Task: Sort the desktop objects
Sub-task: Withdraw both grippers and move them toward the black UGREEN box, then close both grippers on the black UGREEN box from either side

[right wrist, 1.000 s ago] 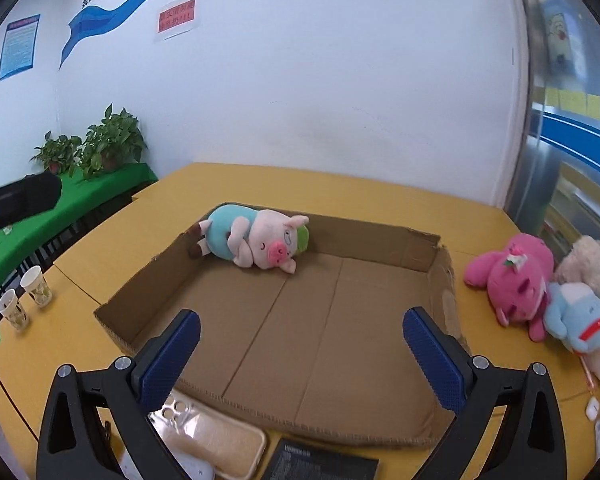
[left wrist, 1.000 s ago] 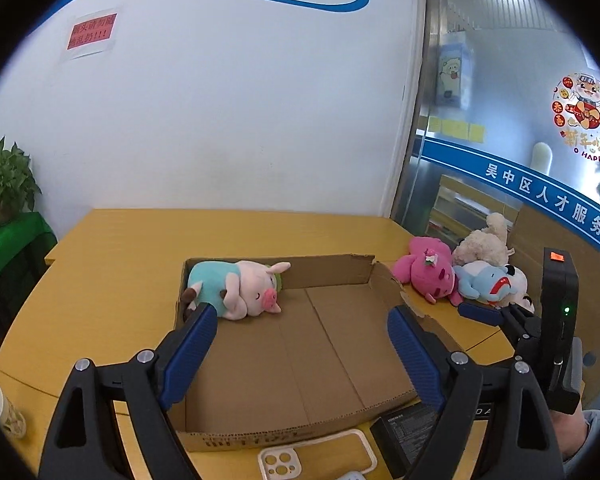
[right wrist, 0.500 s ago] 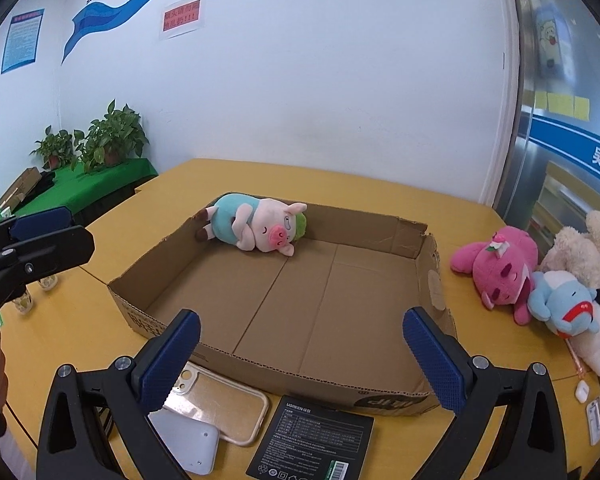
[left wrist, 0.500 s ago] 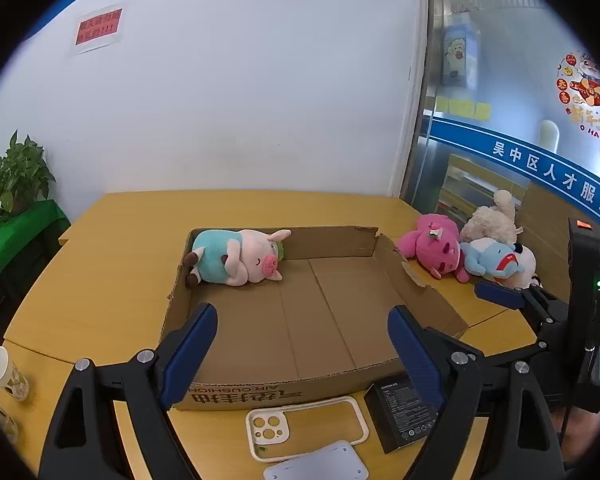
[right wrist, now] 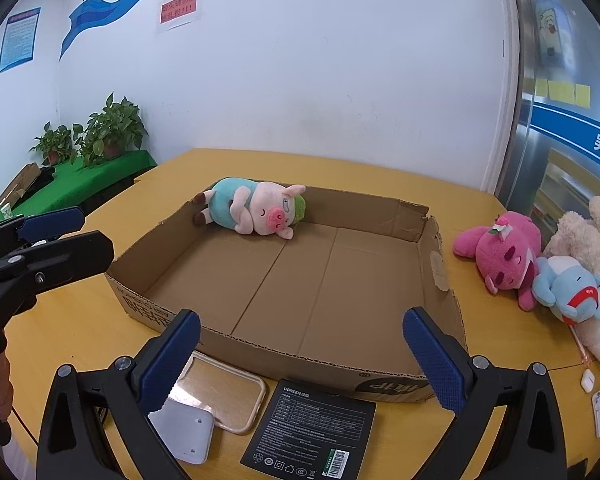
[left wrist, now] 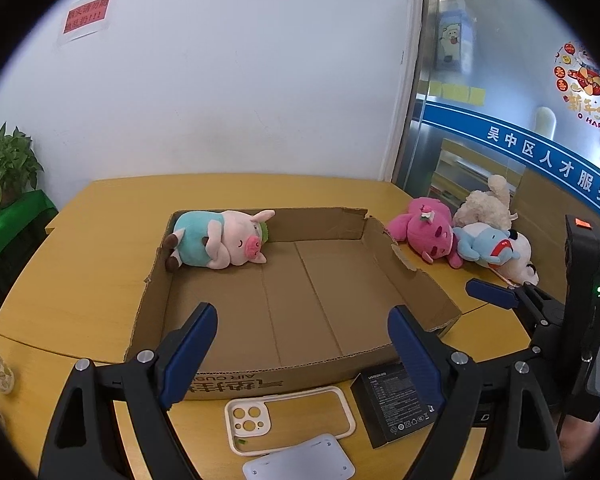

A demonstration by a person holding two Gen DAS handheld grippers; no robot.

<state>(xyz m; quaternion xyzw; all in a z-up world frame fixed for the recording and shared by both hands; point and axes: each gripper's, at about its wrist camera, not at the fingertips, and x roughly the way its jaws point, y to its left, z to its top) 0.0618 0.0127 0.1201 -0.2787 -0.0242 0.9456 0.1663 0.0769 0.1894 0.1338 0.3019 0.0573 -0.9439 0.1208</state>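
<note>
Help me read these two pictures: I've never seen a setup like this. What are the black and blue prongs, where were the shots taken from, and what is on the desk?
There is no robot here. A person holds a pair of tongs in each hand, with a wide-angle camera on each looking along its blue-padded fingers. One picture comes from the left tongs, the other from the right tongs. Both are open and hold nothing.

On the yellow desk sits a shallow cardboard box with a pig plush inside. Right of it lie a pink plush, a blue plush and a beige plush. In front lie a phone case, a black packet and a white device.
</note>
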